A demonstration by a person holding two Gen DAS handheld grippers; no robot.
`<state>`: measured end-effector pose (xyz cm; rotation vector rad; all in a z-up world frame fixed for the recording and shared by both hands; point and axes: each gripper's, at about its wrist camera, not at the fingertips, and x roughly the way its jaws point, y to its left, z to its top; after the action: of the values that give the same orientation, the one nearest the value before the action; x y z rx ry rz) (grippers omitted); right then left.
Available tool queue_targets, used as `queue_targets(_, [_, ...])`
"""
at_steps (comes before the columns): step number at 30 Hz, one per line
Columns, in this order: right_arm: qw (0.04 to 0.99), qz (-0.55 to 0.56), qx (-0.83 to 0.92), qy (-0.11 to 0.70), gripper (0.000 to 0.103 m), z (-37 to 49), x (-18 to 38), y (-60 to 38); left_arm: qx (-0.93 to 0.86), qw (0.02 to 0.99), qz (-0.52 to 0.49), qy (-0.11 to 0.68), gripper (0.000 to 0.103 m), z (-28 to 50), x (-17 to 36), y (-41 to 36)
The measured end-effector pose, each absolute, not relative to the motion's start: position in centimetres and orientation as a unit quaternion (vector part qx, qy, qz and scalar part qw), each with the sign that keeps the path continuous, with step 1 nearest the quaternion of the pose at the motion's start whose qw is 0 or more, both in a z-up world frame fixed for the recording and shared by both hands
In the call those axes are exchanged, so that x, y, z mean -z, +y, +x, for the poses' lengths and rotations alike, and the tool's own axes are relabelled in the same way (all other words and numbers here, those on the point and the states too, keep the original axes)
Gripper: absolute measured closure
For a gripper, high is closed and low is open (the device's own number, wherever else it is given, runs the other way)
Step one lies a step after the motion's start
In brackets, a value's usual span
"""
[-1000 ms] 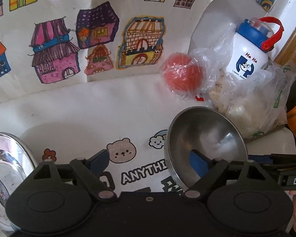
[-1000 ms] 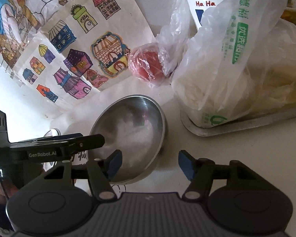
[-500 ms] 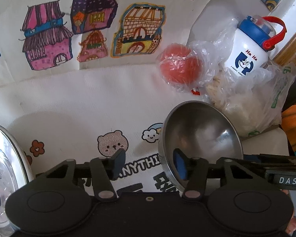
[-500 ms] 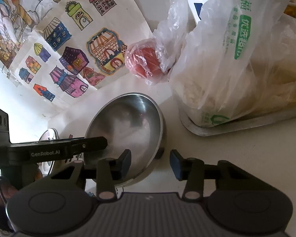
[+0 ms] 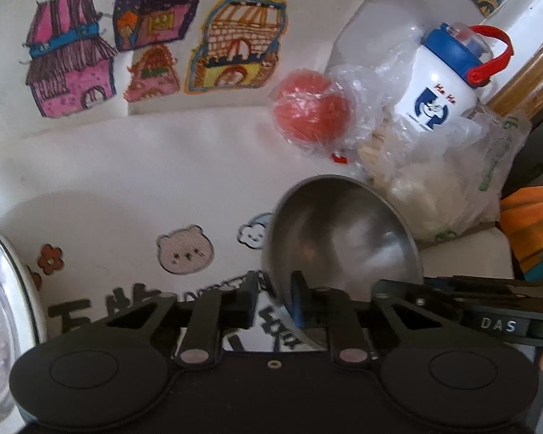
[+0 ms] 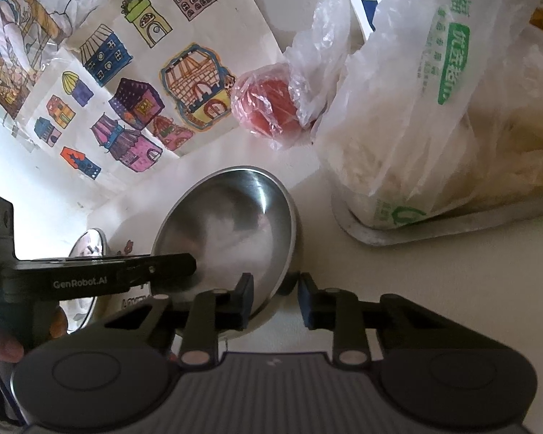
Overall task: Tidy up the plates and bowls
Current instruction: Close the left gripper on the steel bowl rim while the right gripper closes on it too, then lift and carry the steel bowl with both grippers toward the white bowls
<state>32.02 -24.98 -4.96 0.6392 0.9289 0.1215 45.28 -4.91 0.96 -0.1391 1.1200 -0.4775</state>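
Both hand-held grippers — left [image 5: 271,302], right [image 6: 275,298] — closing astride steel bowl [image 6: 231,224] rim; seat pads evenly before lifting.

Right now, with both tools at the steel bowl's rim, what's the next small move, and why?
Probably finish closing both, then lift. The left tool and right tool each straddle the steel bowl rim, jaws closing. In both views a gap still shows beside the rim, so lifting now might slip.
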Motion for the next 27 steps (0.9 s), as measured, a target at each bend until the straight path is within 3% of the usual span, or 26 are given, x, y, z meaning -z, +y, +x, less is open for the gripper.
queue_targets(27, [0.826, 0.285, -0.072, 0.481, 0.075, 24.0, 4.2, -23.9, 0.268, 0.789, 0.012, 0.553, 0.085, 37.8, -1.7, -6.6])
